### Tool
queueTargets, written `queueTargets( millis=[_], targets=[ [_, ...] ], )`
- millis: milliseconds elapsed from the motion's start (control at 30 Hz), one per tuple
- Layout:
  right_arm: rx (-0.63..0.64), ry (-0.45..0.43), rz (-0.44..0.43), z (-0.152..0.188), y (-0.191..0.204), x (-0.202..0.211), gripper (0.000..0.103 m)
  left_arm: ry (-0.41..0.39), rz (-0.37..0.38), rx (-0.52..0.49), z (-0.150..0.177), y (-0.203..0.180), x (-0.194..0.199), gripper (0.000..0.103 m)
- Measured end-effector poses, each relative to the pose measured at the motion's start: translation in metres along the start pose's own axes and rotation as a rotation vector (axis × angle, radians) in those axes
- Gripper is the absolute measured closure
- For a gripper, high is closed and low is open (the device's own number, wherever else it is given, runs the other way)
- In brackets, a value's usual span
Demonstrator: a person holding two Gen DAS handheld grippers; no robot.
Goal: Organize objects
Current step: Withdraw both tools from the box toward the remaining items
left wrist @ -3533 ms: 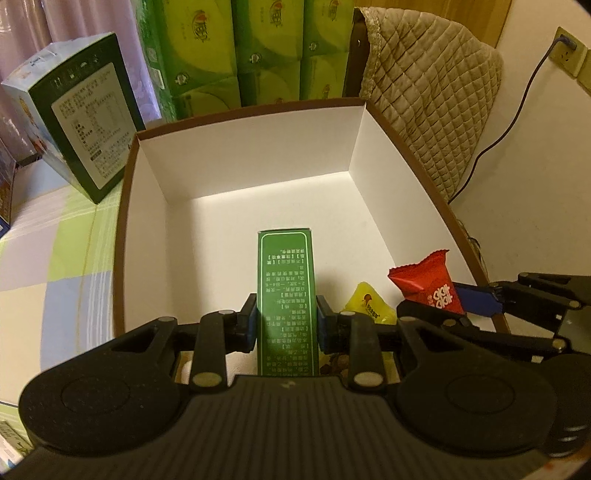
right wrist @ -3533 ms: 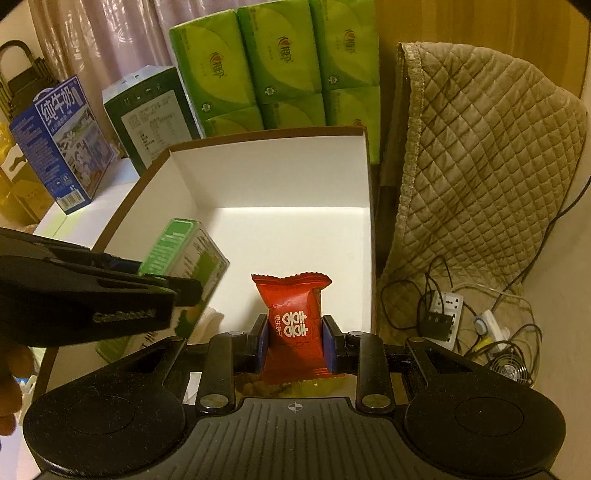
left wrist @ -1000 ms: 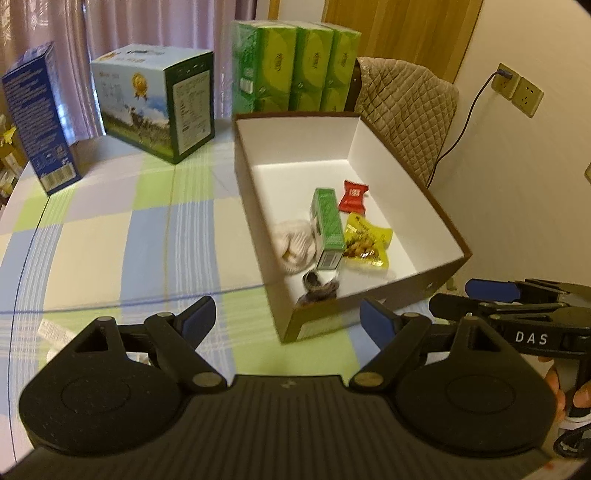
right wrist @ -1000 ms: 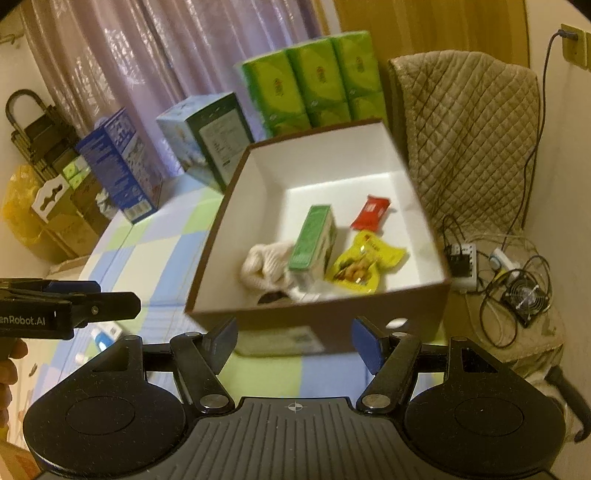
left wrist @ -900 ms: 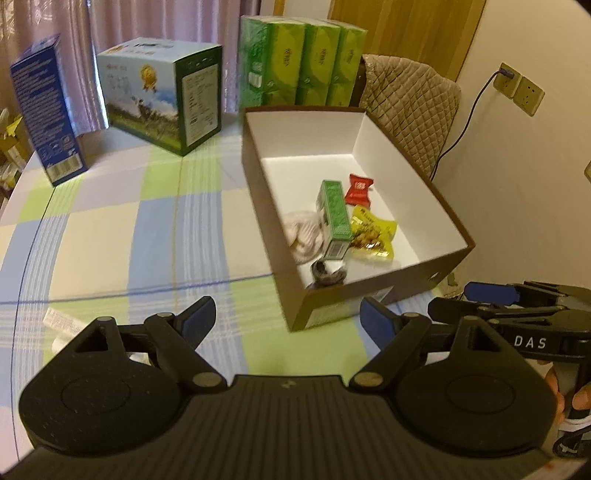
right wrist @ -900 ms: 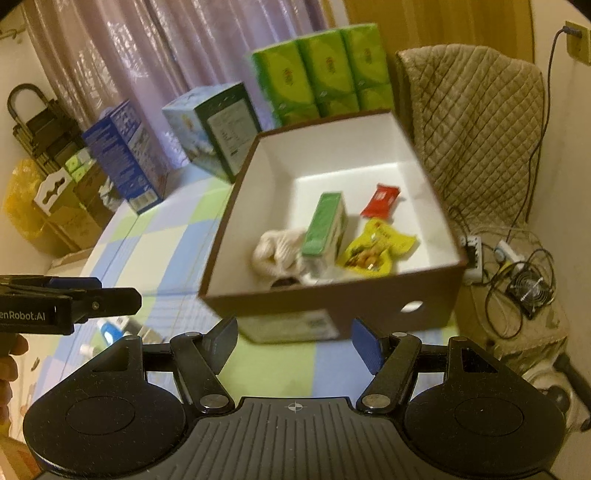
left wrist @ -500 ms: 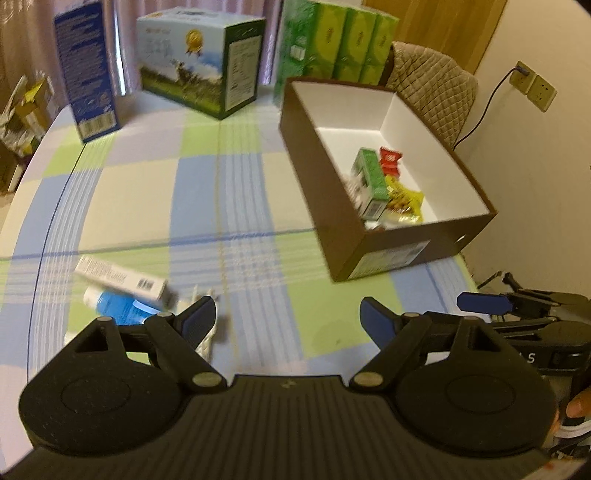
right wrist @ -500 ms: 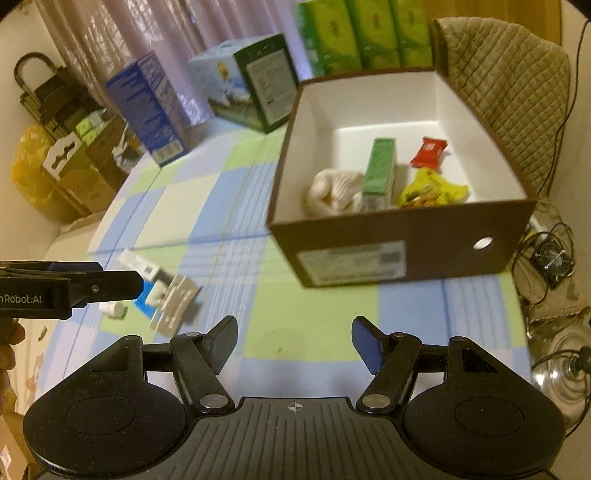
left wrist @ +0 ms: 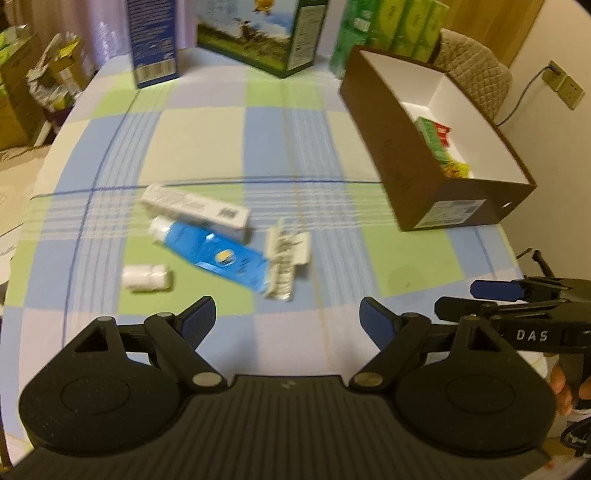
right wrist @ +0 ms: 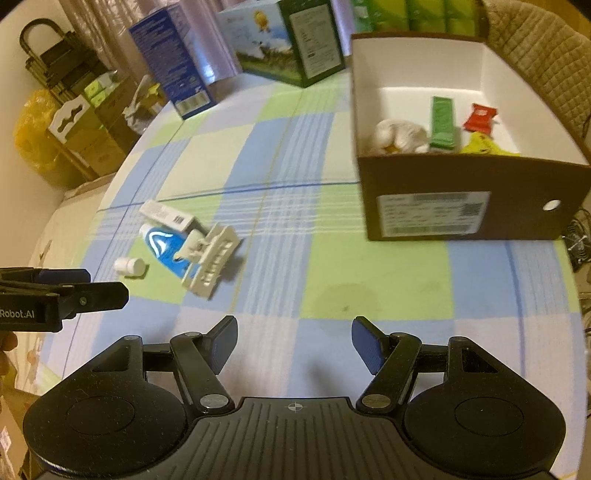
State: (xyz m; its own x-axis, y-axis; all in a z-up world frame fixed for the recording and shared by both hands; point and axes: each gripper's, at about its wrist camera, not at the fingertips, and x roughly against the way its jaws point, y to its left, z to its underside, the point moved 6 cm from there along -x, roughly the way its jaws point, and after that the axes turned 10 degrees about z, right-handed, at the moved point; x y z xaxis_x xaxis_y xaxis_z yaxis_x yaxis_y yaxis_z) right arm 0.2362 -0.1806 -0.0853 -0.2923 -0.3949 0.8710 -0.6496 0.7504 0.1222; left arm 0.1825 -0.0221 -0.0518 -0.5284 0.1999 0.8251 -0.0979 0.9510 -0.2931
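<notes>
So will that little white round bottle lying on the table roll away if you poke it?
Probably. The small white round bottle lies on its side on the flat checked tablecloth, so a nudge could roll it. It looks small, likely light, and nothing touches it to stop it.

Left claw [left wrist: 287, 319] and right claw [right wrist: 294, 342] both gape wide, holding nothing.

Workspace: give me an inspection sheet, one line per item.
Surface: checked blue-and-green tablecloth, one faint stain.
Job's things: brown cardboard box with white lining holds green carton, red snack packet, yellow packet, white bundle. Loose on the cloth: white carton, blue tube, blister packs, small white bottle.
Clutter: milk cartons, green tissue packs.
Grippers: left gripper, right gripper, both open, empty.
Cables: wall-socket cord.
Surroundings: quilted chair.
</notes>
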Motion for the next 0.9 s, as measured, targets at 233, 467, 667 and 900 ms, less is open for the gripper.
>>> queueTargets(
  millis=[233, 467, 667, 900],
  targets=[
    [0.039, 0.026, -0.017, 0.004, 0.032, -0.018, 0.037, 0.005, -0.039, 0.065, 0.015, 0.042, 0.007, 0.022],
    [0.064, 0.033, -0.030, 0.002, 0.057, -0.033, 0.037, -0.004, -0.078, 0.099, 0.021, 0.071, 0.009, 0.022],
    [0.076, 0.031, -0.030, -0.001, 0.070, -0.041, 0.037, 0.001, -0.129, 0.102, 0.021, 0.091, 0.002, 0.022],
    [0.078, 0.019, -0.021, -0.008, 0.080, -0.051, 0.037, 0.004, -0.149, 0.099, 0.018, 0.106, -0.006, 0.022]
  ],
)
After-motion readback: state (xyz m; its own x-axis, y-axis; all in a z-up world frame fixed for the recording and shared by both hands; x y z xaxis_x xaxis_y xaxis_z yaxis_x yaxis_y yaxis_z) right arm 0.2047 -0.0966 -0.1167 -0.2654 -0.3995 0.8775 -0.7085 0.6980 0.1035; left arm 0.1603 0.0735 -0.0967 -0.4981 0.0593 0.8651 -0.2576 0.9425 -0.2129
